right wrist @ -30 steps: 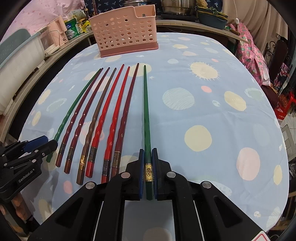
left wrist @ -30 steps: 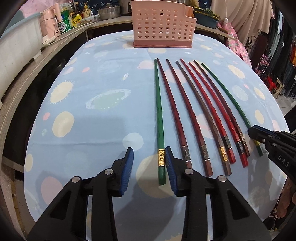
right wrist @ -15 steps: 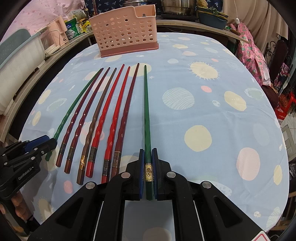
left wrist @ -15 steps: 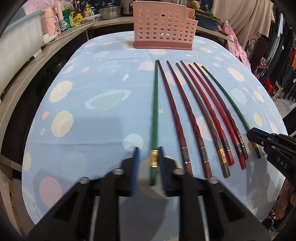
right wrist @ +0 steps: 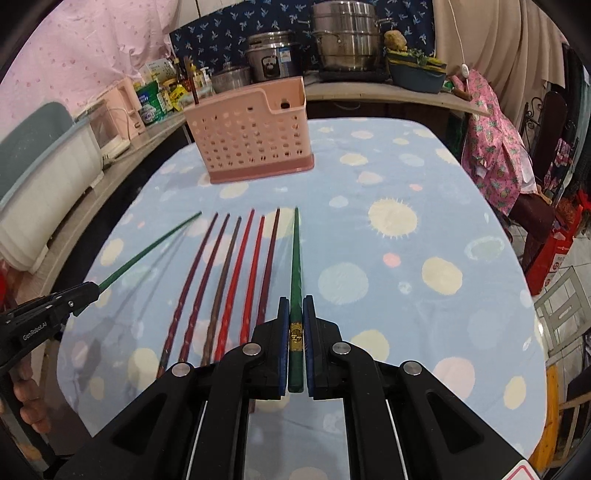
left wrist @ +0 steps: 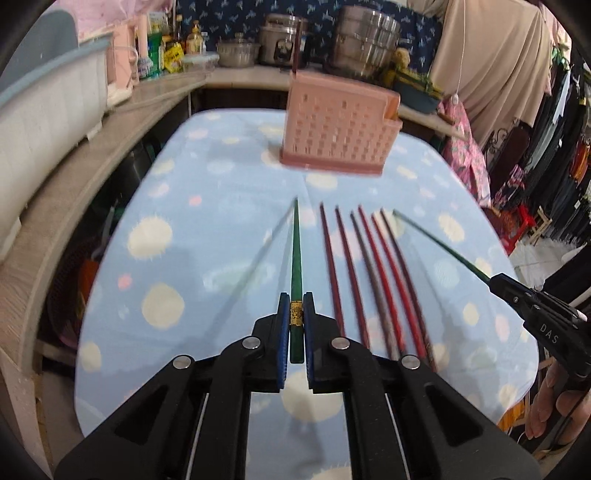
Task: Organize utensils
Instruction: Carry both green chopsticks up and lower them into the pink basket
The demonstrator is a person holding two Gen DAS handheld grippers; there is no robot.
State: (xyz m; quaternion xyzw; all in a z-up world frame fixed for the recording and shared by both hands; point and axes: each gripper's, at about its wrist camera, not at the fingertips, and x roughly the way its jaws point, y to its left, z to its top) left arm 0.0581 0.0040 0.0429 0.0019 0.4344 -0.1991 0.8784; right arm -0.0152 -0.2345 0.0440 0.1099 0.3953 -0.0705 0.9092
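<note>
It is a lived-in home kitchen. Behind the cloth-covered surface (right wrist: 424, 295) a counter (right wrist: 369, 94) carries a rice cooker (right wrist: 271, 55), stacked steel pots (right wrist: 345, 35) and condiment bottles (right wrist: 184, 79); clothes (left wrist: 565, 147) hang right of the counter.

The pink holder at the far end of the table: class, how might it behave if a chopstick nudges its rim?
The pink holder looks like thin perforated plastic, so probably light. It stands tall on a narrow base and seems nearly empty, so it may slide or tip.
</note>
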